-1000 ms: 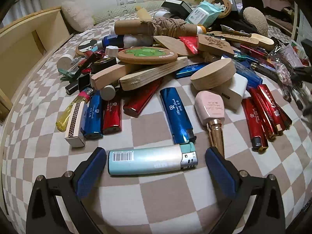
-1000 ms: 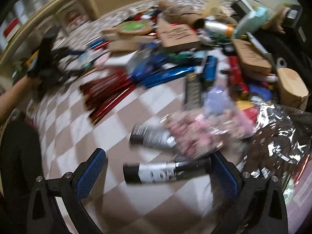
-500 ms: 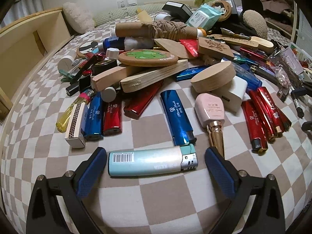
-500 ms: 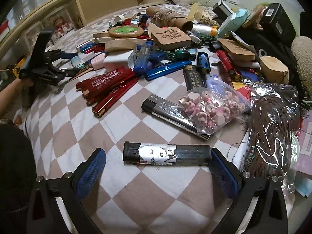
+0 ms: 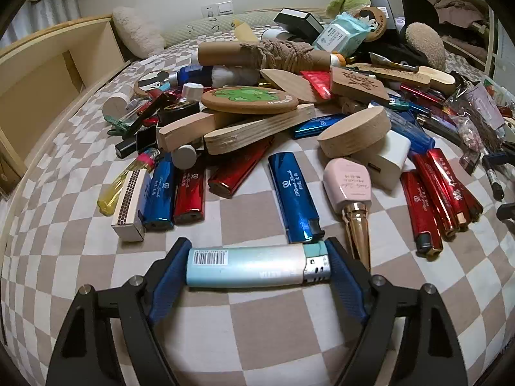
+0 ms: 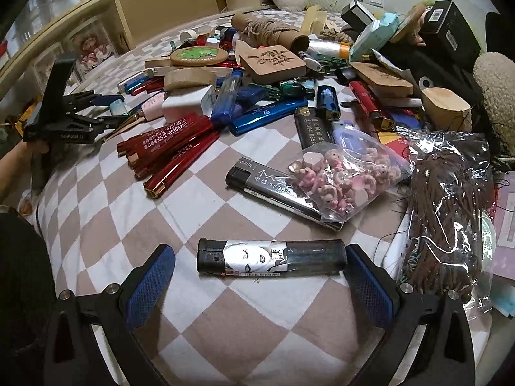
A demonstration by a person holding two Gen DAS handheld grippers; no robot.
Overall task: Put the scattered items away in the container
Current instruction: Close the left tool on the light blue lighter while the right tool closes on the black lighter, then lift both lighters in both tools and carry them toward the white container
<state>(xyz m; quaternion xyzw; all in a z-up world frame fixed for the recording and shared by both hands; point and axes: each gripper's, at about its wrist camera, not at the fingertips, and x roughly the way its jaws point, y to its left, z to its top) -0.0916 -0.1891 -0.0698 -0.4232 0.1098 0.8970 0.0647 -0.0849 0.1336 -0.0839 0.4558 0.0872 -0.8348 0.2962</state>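
A pale blue lighter [image 5: 257, 266] lies crosswise on a checked bedcover [image 5: 273, 337], at the near edge of a big heap of lighters, wooden pieces and small bottles. The left gripper [image 5: 257, 268] straddles this lighter end to end: its jaws are closing, and the blue pads look to be touching or nearly touching both ends, the lighter still flat on the cloth. Just beyond the pale lighter's metal end lies a dark blue lighter [image 5: 294, 197], and a pink bottle with a gold cap [image 5: 349, 189] sits close to that same end. To finish well, the squeeze should stay square on the two ends, then lift straight up, clear of those neighbours. Further along the cover, the right gripper [image 6: 259, 265] stands wide around a black lighter [image 6: 272, 259], one pad at its end, the other apart. No container shows in either view.
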